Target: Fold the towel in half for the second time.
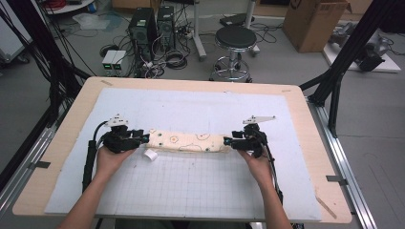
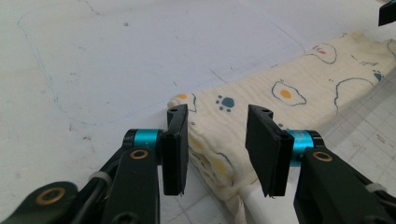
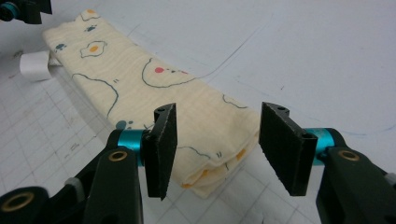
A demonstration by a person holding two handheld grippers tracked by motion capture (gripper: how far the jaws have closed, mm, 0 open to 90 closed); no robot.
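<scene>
Forearms: 2 forearms are seen entering from the bottom of the high view, cut off by its edge.
Left gripper (image 1: 144, 138): held at the left end of the cloth; its jaws are seen standing apart in the left gripper view (image 2: 217, 140), with the cloth end between them, pads not pressing.
Right gripper (image 1: 228, 141): held at the right end of the cloth; its jaws are parted too (image 3: 217, 142), the folded end lying between them, untouched.
Cloth (image 1: 186, 141): folded into a long cream strip printed with eggs and paw prints, laid flat across the middle of the mat.
Tag (image 1: 151, 154): a small white tag is seen just beside the cloth's left end; any writing on it cannot be made out.
Mat (image 1: 191, 186): white, gridded on the near half, faint pen outlines on the far half.
Table (image 1: 305, 124): pale wood, its near edge cut off.
Room: a stool (image 1: 235, 39), 2 computer towers (image 1: 152, 26), cables and a cardboard box (image 1: 315, 21) are seen on the grey floor beyond.
</scene>
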